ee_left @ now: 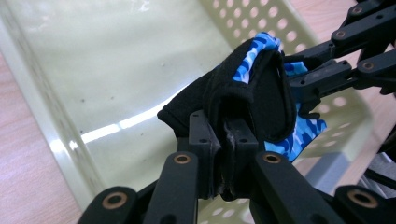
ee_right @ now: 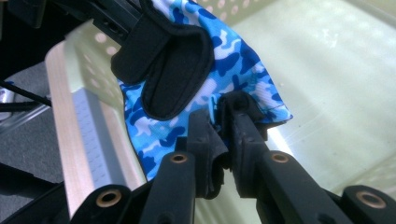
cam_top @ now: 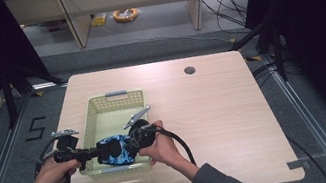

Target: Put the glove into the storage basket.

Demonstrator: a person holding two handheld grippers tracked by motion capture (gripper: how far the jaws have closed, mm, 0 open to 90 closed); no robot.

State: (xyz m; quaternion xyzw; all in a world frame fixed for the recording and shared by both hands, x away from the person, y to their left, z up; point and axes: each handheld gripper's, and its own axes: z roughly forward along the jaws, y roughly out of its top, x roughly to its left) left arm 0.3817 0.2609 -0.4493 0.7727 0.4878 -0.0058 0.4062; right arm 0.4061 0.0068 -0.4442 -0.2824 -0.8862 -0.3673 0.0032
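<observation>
A person is holding 2 grippers over the near end of a pale yellow-green perforated basket point(cam_top: 103, 107), which is sitting on the left half of a light wooden table point(cam_top: 215, 112). Between the 2 grippers a glove point(cam_top: 114, 150) in blue camouflage print with black trim is hanging stretched above the basket's near wall, just over the rim and partly inside the basket. The left gripper point(cam_top: 92, 154) is coming in from the left edge of the basket, and in the left gripper view its jaws are standing pressed together, pinching a black edge of the glove point(ee_left: 252, 98) between the pads, with the basket's smooth floor point(ee_left: 116, 60) lying below. The right gripper point(cam_top: 134, 139) is reaching in from the right side, the person's right hand point(cam_top: 163, 145) wrapping around its body and its cable point(cam_top: 180, 142) trailing back over the table. In the right gripper view its jaws are also closing tightly on a fold of the blue fabric point(ee_right: 233, 65) at the glove's lower edge, while a black strap flap point(ee_right: 173, 70) is lying across the camouflage print above them. The left hand point(cam_top: 51, 174) is gripping its tool's handle near the table's front left corner. A grey label plate point(ee_right: 91, 140) is sitting on the basket's near wall.
</observation>
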